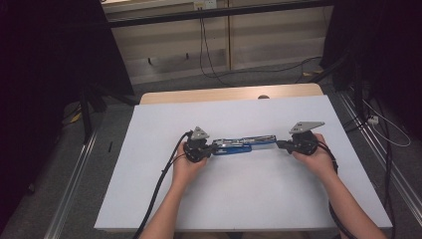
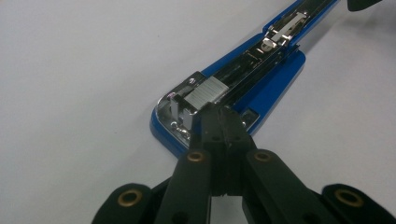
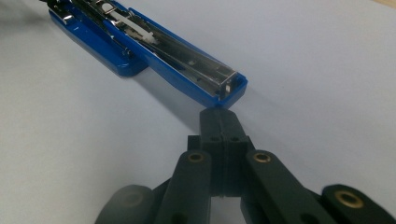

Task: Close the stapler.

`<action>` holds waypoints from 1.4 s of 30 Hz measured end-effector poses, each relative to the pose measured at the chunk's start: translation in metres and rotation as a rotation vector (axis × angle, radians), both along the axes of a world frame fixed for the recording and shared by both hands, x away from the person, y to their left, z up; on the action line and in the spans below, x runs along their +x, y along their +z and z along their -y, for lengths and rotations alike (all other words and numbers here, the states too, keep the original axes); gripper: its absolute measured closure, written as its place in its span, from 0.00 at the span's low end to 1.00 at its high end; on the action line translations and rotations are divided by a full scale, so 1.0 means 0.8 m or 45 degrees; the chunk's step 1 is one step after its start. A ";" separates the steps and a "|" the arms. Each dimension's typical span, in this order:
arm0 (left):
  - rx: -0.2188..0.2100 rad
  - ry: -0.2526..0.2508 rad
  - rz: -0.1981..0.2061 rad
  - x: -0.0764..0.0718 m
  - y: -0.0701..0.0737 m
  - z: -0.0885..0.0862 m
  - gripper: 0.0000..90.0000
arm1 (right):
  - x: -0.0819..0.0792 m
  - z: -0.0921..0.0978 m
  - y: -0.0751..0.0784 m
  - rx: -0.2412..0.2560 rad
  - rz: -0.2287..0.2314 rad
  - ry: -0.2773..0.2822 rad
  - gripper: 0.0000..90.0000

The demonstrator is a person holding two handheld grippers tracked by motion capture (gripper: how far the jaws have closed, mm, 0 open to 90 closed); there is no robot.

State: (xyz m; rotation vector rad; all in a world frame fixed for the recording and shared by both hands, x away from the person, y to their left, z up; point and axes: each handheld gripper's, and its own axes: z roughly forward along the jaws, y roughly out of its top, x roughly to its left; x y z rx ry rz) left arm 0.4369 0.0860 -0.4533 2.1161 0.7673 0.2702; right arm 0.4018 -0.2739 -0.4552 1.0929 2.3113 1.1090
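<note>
Both hand-held grippers point(image 1: 215, 148) point(image 1: 281, 144) closed, facing inward

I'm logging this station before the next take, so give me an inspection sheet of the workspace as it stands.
Surface: white table top, bare wood strip at its far edge.
Job's things: blue stapler lying opened out flat, metal magazine up; a strip of staples sits at the end near the left tool.
Clutter: nothing seen on the white top.
Grippers: left tool with jaws together, tips at the staples; whether they pinch anything cannot be told. Right tool with jaws together, tips just short of the stapler's other end.
Cables: a black cable trails from each tool off the near edge.
Surroundings: dim room, carpet floor, metal rails beside the table, loose floor cables beyond it.
</note>
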 end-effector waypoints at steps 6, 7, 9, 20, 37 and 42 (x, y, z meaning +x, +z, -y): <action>0.003 -0.009 -0.005 0.001 0.000 0.000 1.00 | 0.001 -0.001 -0.003 -0.012 -0.013 -0.003 1.00; 0.002 -0.009 -0.004 0.001 0.000 0.000 1.00 | 0.002 -0.001 -0.003 -0.013 -0.017 -0.005 1.00; 0.001 -0.015 -0.006 0.001 0.000 0.000 1.00 | 0.003 -0.003 -0.005 -0.040 -0.021 0.002 1.00; 0.006 -0.012 0.000 0.001 0.000 0.000 1.00 | 0.008 -0.007 -0.003 -0.011 0.001 0.003 1.00; 0.007 -0.020 0.005 0.000 0.000 -0.002 1.00 | 0.009 -0.016 0.003 0.063 0.040 0.045 1.00; -0.015 -0.008 -0.017 0.001 0.000 -0.003 1.00 | 0.010 -0.021 0.002 0.076 0.040 0.073 1.00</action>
